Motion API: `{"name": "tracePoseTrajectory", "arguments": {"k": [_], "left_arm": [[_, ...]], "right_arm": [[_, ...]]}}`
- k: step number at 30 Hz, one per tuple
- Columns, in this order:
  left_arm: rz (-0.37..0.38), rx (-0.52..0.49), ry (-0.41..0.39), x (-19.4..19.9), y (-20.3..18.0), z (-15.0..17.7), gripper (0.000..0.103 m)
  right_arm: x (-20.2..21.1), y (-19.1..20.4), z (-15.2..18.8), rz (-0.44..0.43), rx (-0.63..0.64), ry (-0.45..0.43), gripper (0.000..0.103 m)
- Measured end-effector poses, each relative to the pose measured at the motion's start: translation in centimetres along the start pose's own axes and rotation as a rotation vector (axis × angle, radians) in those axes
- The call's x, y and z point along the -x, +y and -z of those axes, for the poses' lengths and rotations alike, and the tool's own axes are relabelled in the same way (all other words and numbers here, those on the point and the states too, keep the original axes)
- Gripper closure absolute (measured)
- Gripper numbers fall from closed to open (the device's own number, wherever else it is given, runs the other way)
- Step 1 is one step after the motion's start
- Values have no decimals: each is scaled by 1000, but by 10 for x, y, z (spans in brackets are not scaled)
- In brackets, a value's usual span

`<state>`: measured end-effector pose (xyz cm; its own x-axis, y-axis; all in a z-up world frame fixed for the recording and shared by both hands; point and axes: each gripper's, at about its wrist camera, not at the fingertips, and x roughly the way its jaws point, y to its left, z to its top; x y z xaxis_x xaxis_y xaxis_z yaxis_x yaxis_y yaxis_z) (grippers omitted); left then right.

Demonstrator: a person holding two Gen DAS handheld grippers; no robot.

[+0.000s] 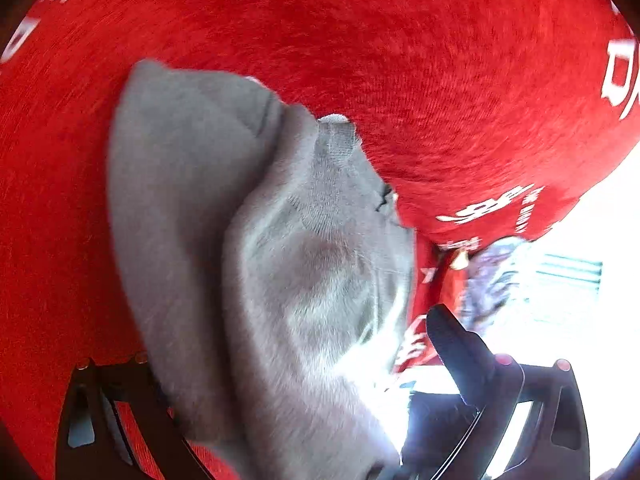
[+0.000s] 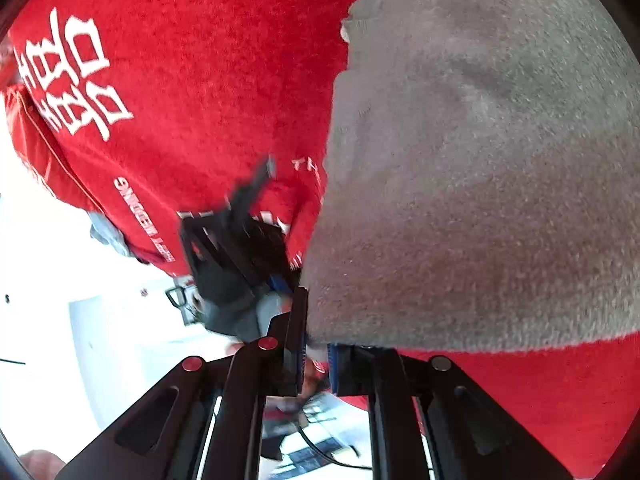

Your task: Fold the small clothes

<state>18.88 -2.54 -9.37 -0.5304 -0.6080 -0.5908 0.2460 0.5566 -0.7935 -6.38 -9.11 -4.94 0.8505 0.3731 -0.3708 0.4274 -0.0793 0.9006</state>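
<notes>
Left wrist view: grey sock (image 1: 280, 240) draped between fingers of left hand-held gripper (image 1: 288, 364), spread wide, over red printed cloth (image 1: 400, 60). Right hand-held gripper (image 2: 316, 344) narrowed, sock edge (image 2: 480, 180) pinched.

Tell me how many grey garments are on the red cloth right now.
1: a grey garment draped over the left gripper on the red cloth. Others may be hidden.

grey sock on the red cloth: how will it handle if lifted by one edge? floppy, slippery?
Likely floppy: the grey sock already drapes in soft folds over the red cloth. Probably light, since it bunches with no stiff shape. Its fuzzy knit surface suggests it grips rather than slides, though the right gripper pinching just its edge might let the rest sag.
</notes>
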Motion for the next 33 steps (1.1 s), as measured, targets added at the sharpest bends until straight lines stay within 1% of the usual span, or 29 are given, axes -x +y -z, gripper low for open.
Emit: {"name": "tracePoseTrajectory", "arguments": {"k": [2,3,5,7,8,9,11,12,13,14,15,16,17,18,19,20,21,23,25,26,27,30,32,33], "left_arm": [[-68,-26,9,-10,-6,1,0],[-113,-42,17,-15,-8,2,0],[-159,-66,24,-21,-11,4,0],[-189,-92,19,-23,-16,6,0],[-205,-103,19,-24,-18,7,0],[-223,-116,19,-25,-20,8,0],[-275,-150,22,-30,-27,11,3],[-306,-167,20,-33,-30,12,9],[-352,-190,20,-38,-35,14,17],[-400,-216,20,-41,-39,16,21],[-446,-244,15,-43,-43,17,37],[-476,-264,13,-45,-46,18,58],[-498,-277,12,-46,-47,18,66],[-493,-275,8,-45,-48,17,71],[-475,-263,-5,-43,-49,17,82],[-464,-256,-14,-41,-49,16,82],[-453,-252,-24,-39,-49,17,82],[-452,-264,-47,-39,-55,21,82],[-446,-288,-68,-38,-64,25,82],[-437,-295,-77,-36,-66,27,82],[-426,-301,-87,-36,-73,28,83],[-383,-331,-125,-32,-101,32,83],[-357,-360,-144,-34,-123,35,83],[-344,-377,-148,-36,-135,38,83]], "right_arm": [[0,-7,5,18,-14,10,94],[-1,-10,8,39,-20,21,94],[-2,-13,12,85,-17,49,94],[-1,-17,17,141,-15,110,92],[-1,-19,19,174,-14,147,90],[1,-21,20,211,-10,194,90],[8,-21,19,265,9,237,90],[16,-17,16,292,34,239,90],[24,-13,11,312,58,230,90],[31,-8,4,334,82,212,90],[41,-1,-7,371,115,176,87],[49,7,-18,402,151,135,83],[55,13,-28,432,188,97,82],[61,22,-41,473,238,50,82],[63,28,-51,501,269,20,82],[65,35,-65,541,310,-22,82],[65,38,-75,570,335,-45,85],[60,36,-91,630,365,-68,86],[44,23,-105,702,376,-28,86],[34,14,-109,719,385,-2,89],[32,15,-110,710,421,-19,90],[28,20,-108,743,499,3,90],[27,21,-110,730,499,12,90],[30,20,-112,709,487,17,90]]}}
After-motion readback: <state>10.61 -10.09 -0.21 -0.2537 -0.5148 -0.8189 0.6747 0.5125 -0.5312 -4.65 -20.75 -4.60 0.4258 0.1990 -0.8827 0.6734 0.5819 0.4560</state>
